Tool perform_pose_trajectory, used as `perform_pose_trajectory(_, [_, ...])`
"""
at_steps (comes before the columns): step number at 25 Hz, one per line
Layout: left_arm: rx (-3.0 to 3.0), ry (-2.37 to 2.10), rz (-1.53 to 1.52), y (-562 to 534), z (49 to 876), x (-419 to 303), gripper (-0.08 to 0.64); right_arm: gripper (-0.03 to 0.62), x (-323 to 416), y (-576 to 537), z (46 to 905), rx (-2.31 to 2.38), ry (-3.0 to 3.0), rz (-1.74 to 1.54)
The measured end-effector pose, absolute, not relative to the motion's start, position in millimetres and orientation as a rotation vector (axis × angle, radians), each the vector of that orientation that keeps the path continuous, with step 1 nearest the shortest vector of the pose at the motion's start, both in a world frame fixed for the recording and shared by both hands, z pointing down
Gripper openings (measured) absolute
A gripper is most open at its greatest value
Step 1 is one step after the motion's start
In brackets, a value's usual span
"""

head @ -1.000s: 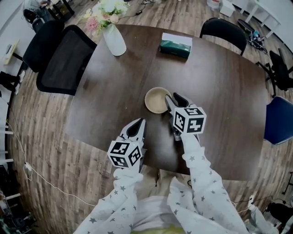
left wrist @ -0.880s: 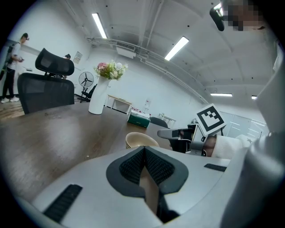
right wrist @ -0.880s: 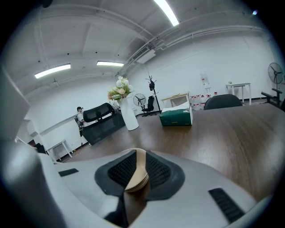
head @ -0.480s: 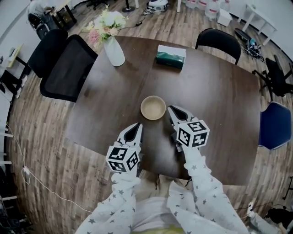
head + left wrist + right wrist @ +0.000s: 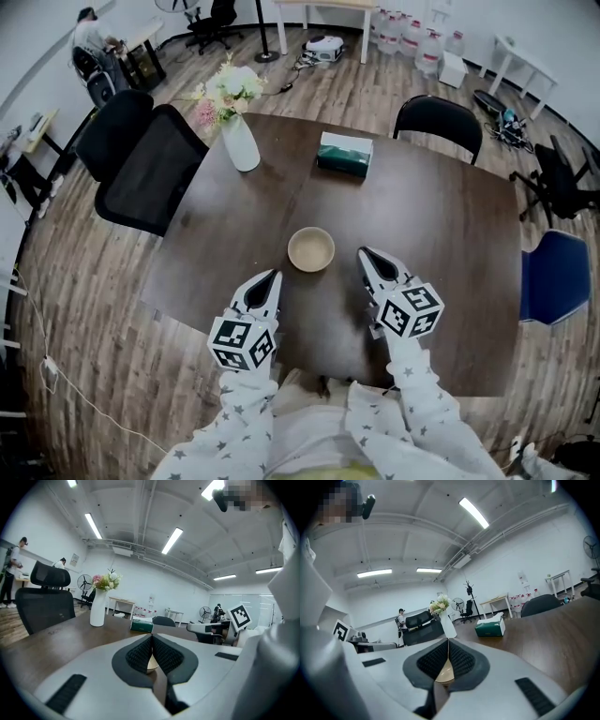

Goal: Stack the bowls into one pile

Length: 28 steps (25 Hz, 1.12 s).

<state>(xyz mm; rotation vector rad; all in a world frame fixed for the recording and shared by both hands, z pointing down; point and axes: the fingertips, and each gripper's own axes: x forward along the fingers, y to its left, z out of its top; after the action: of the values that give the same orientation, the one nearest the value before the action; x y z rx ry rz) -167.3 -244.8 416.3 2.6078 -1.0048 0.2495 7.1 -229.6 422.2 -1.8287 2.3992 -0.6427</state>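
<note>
One bowl pile (image 5: 310, 249), one vase (image 5: 240, 145), one box (image 5: 343, 155).

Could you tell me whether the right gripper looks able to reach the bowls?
Probably yes: the right gripper is close beside the bowls, nothing between them, though it is shut and must open first.

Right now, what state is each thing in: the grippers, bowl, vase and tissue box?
bowl: upright on the table, untouched.
left gripper: shut, empty, clear of the bowl.
right gripper: shut, empty, clear of the bowl.
vase: upright, holding flowers.
tissue box: lying flat on the table.
</note>
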Motion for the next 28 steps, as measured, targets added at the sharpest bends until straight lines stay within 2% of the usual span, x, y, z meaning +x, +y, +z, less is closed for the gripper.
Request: perform_pose_trajectory(28, [2.728,-1.127,0.109,-247,348,-175,0.026,0.021,47,-203,359,-1.901,2.301,-0.345])
